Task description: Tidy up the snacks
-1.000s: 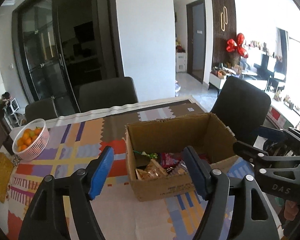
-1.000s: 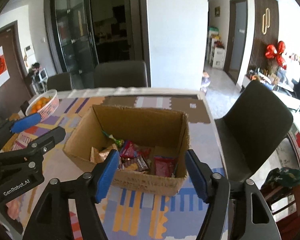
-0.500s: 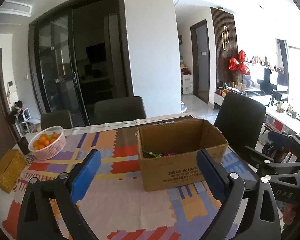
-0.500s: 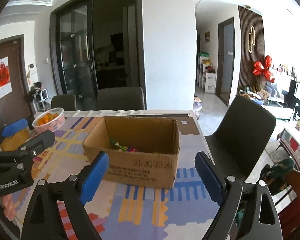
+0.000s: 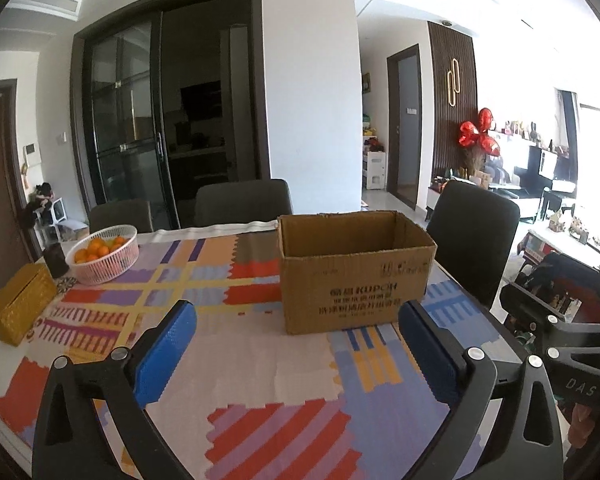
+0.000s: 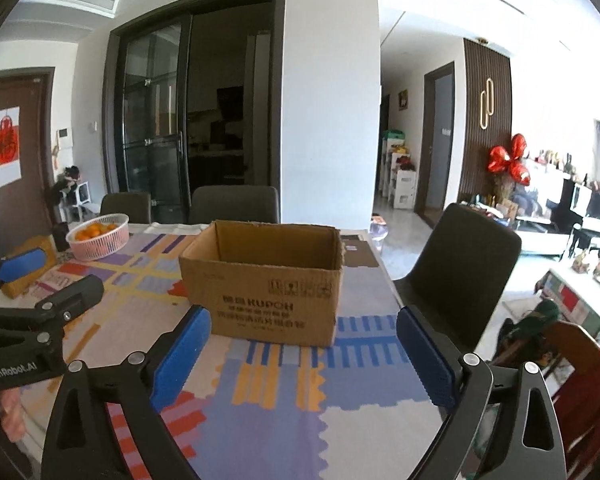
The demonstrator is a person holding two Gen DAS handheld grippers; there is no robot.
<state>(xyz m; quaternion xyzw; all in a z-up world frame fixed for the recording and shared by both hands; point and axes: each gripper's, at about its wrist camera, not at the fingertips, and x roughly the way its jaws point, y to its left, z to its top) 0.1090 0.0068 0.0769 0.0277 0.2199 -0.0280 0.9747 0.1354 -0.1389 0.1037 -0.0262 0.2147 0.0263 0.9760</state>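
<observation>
Box (image 5: 356,268) of brown cardboard stands open-topped on the patterned cloth (image 5: 260,372) in the left wrist view, beyond the left gripper (image 5: 298,346); its inside is hidden behind the near wall, so no snacks show. The left gripper's jaws have just been opening and stand wide, with nothing between them. A white basket (image 5: 104,254) holds oranges (image 5: 96,247) at far left, near a yellow case (image 5: 20,302).

In the right wrist view the box (image 6: 262,280) sits ahead of the right gripper (image 6: 304,350), contents again unseen. Its jaws have just been opening too, released and empty. The basket (image 6: 98,240) of oranges (image 6: 90,232) stands well left.
</observation>
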